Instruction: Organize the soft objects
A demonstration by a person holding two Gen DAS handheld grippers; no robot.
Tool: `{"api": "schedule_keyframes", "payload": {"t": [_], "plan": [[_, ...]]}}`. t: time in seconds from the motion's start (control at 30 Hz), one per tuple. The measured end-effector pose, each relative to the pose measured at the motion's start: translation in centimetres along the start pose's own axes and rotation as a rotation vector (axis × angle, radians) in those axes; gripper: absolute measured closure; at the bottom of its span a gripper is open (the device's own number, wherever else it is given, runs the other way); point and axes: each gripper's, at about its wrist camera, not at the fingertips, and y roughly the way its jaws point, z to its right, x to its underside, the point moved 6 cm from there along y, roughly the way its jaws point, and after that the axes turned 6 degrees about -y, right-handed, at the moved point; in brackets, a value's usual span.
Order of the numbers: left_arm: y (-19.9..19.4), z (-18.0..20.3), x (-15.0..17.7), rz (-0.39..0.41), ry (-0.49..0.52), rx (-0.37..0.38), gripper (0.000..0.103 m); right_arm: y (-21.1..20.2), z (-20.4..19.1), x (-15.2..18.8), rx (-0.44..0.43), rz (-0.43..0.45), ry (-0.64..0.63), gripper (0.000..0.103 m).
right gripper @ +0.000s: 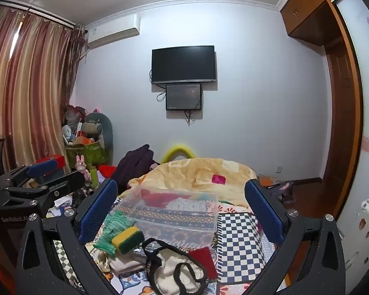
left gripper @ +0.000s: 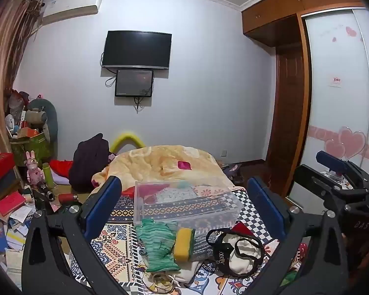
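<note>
L hand-held gripper + R hand-held gripper both released – hovering over clear box, holding nothing.

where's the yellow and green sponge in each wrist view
Left wrist view: the yellow and green sponge is low and centre, lying on the green glove, just in front of the clear plastic box.
Right wrist view: the sponge is lower left of centre, near the left finger, again on the glove.
Shared landmark: the clear plastic box just behind it on the bed.
</note>
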Motion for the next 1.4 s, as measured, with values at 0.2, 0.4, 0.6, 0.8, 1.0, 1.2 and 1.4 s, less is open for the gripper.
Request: {"api": "schedule_keyframes", "payload": {"t": [0.2, 0.4, 0.6, 0.8, 1.0, 1.2, 1.4], "plan": [[0.13, 0.29, -0.03, 0.005, 0.018, 0.003, 0.0, -0.02, 0.0, 0.01, -0.001, -0.002, 0.0, 0.0], [0.35, 0.3, -0.06, 0.004, 0.032, 0.001, 0.0, -0.11, -0.14, -0.01, 0.003, -0.001, -0.004, 0.0], [-0.01, 0.41, 0.03, 0.017, 0.04, 0.0, 0.0, -0.23, 0.09, -0.16, 0.001, 0.001, 0.0, 0.0], [-0.07, 0.47, 0.02, 0.018, 0.042, 0.0, 0.0, -0.3, 0.09, -0.21, 0.001, 0.002, 0.002, 0.0], [0.04, 0.56, 0.11, 0.018, 0.042, -0.001, 0.0, -0.35, 0.11, -0.24, 0.002, 0.004, 0.004, 0.0], [0.0, 0.74, 0.03, 0.019, 0.043, 0.0, 0.0, -0.48, 0.12, -0.53, 0.001, 0.004, 0.005, 0.0], [-0.02, 0.75, 0.02, 0.02, 0.042, 0.0, 0.0, -0.46, 0.16, -0.38, 0.001, 0.007, 0.006, 0.0]]}}
